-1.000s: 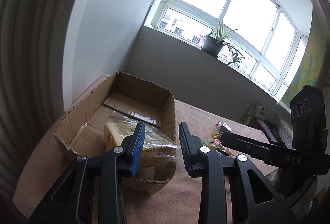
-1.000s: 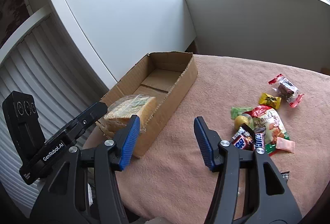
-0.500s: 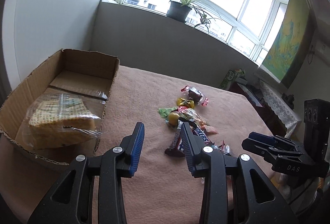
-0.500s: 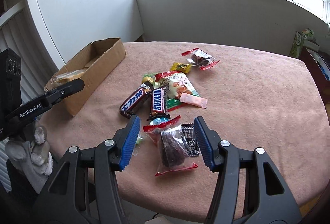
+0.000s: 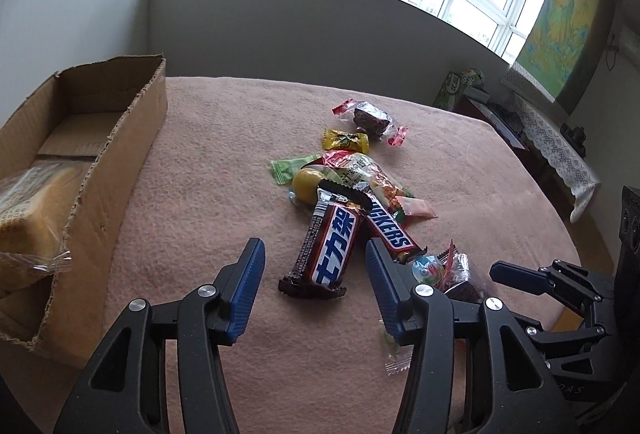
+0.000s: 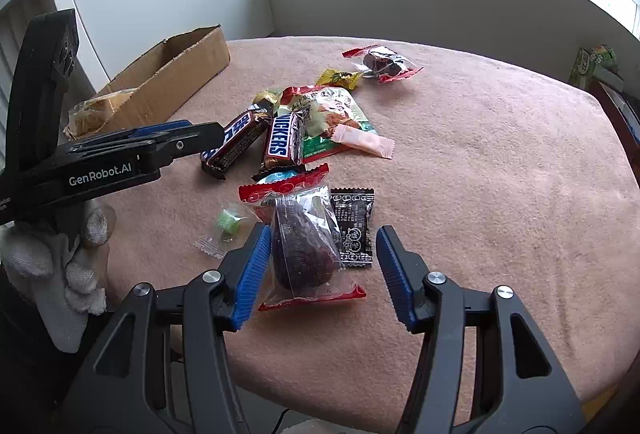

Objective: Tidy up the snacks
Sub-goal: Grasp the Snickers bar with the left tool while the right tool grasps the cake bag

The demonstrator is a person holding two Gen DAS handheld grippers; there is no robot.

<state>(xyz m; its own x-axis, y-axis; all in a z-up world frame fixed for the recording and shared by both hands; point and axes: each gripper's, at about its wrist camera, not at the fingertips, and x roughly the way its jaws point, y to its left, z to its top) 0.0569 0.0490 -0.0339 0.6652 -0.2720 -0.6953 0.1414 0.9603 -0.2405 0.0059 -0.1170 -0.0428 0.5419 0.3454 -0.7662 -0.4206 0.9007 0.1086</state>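
A: Item 1, left gripper: fingers spread, nothing between them, framing the Chinese-label Snickers bar on the tabletop, likely the next pick.

B: Item 2, right gripper: fingers spread either side of the red-edged clear packet, not pinching it.

A: Item 3, cardboard box: at the left edge, holding 1 wrapped cake; presumably the collecting bin.

B: Remaining snacks: loose heap mid-tabletop.

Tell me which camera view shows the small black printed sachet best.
The right wrist view: the small black printed sachet lies fully visible beside the clear red-edged packet. The left wrist view does not show it clearly; the gripper finger blocks that area.
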